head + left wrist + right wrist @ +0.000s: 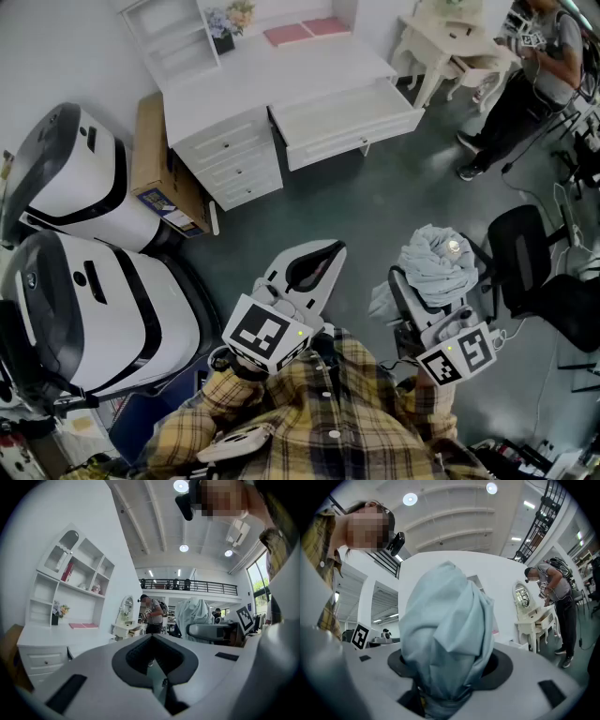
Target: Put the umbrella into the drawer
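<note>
Nearest me, my plaid sleeves [319, 412] fill the bottom of the head view and cover both hands, so I cannot see how I hold the handles. The left tongs [330, 249] are clenched on nothing. In the left gripper view those tongs [152, 637] meet at the tips, with only a bare hollow behind them.

The right tongs [424, 286] are grasping the umbrella [436, 262], a folded pale-blue bundle that stands out past the jaws. From above, one jaw is lost under the cloth. In the right gripper view the umbrella [445, 620] fills the middle and blocks whatever lies straight ahead, and its lower end is buried between the jaws.

Farther off, at 12 o'clock, only the head view shows the drawer [347, 117] pulled out of the white desk [281, 75], well apart from the umbrella. The left gripper view catches the desk [47, 639] at 9 o'clock, but I cannot make out the open drawer there.

Farthest, at 1 o'clock, a person [539, 66] stands by a small side table [450, 47], cut off by the head view's top edge. The right gripper view shows that person [555, 592] full length at 3 o'clock.
</note>
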The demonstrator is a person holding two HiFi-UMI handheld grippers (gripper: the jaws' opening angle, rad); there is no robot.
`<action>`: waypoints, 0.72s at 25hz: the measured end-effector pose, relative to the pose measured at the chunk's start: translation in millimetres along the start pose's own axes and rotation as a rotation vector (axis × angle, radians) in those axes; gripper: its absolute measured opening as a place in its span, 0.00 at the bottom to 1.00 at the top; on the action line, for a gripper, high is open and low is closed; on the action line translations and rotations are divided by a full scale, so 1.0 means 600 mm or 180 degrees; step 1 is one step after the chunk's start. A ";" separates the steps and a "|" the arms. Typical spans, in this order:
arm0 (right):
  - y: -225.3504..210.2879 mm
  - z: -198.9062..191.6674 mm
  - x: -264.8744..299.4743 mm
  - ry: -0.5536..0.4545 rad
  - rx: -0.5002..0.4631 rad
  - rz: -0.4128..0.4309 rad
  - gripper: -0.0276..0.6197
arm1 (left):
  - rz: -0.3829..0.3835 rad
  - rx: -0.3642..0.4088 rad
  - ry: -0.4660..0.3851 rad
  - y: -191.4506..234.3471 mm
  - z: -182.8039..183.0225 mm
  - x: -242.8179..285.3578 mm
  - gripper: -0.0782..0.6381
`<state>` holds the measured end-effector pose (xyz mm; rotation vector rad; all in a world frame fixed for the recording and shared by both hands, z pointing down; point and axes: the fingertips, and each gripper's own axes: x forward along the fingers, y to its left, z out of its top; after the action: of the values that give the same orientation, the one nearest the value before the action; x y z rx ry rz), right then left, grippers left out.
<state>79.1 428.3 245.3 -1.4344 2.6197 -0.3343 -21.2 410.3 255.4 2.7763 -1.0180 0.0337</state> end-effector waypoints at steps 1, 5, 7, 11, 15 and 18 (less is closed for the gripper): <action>0.001 0.000 0.001 -0.0001 -0.0001 0.0004 0.50 | 0.0004 0.0001 0.0002 0.001 0.000 0.000 0.13; 0.002 0.001 0.000 -0.0018 0.0013 0.0020 0.50 | 0.0011 0.0003 -0.0004 -0.001 0.001 0.001 0.13; 0.000 0.002 -0.004 -0.0035 0.0056 0.0029 0.50 | 0.0016 0.0005 -0.0012 -0.004 0.000 0.002 0.13; -0.009 0.007 -0.016 -0.0076 0.0115 0.0052 0.50 | 0.0041 0.0029 -0.0029 -0.012 0.001 0.007 0.13; -0.021 0.011 -0.042 -0.0075 0.0117 0.0061 0.50 | 0.0075 0.0043 -0.0025 -0.032 -0.004 0.015 0.13; -0.033 0.012 -0.056 -0.0075 0.0126 0.0059 0.50 | 0.0080 0.0051 -0.0019 -0.046 -0.008 0.021 0.13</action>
<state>114.9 445.5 243.6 -1.3922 2.5911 -0.3626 6.5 423.5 256.7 2.7797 -1.0587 0.0372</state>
